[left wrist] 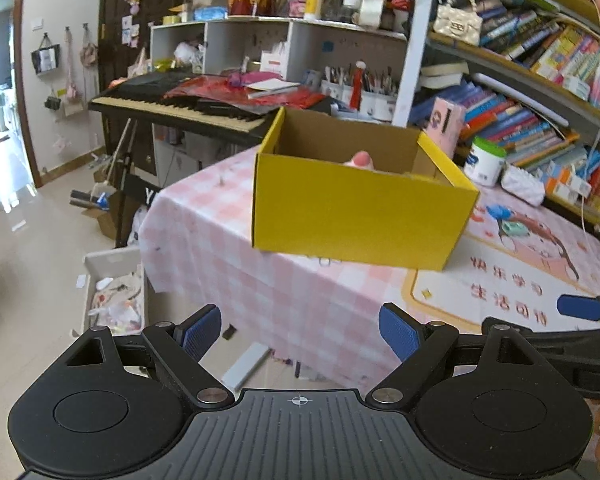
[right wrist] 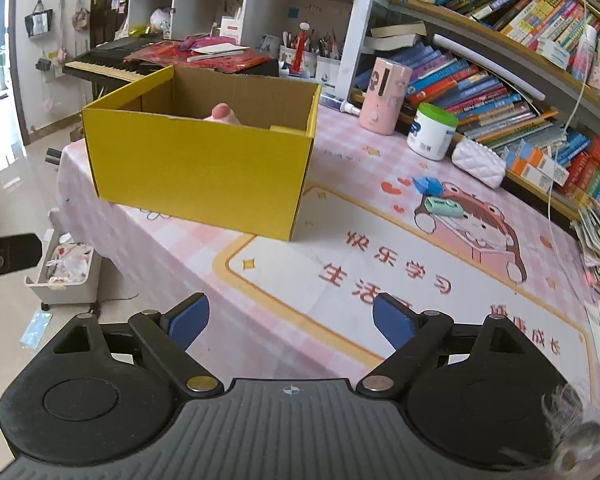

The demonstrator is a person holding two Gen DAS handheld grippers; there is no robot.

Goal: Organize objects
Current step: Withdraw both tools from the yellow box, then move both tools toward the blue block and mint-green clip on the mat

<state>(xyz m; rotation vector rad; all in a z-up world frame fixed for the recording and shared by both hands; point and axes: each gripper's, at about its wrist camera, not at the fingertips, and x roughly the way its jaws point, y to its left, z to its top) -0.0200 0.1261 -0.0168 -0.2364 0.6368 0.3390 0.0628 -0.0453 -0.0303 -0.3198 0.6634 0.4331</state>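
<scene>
Right wrist view: right hand-held gripper (right wrist: 290,326) jaws apart, nothing between them; left hand-held gripper (left wrist: 300,334) likewise apart and empty. Yellow box (right wrist: 200,176) stands open on the counter (right wrist: 180,256), ahead and left of the right unit. Loose items, blue piece (right wrist: 428,185) and green clip (right wrist: 444,206), lie ahead and right of it, judged nearer the right hand; clip's long axis slants across the view

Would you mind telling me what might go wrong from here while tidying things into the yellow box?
1. The yellow box sits near the table's edge; a push could slide it off.
2. The small green item and blue item lie close together, so the open right gripper might nudge one while taking the other.
</scene>
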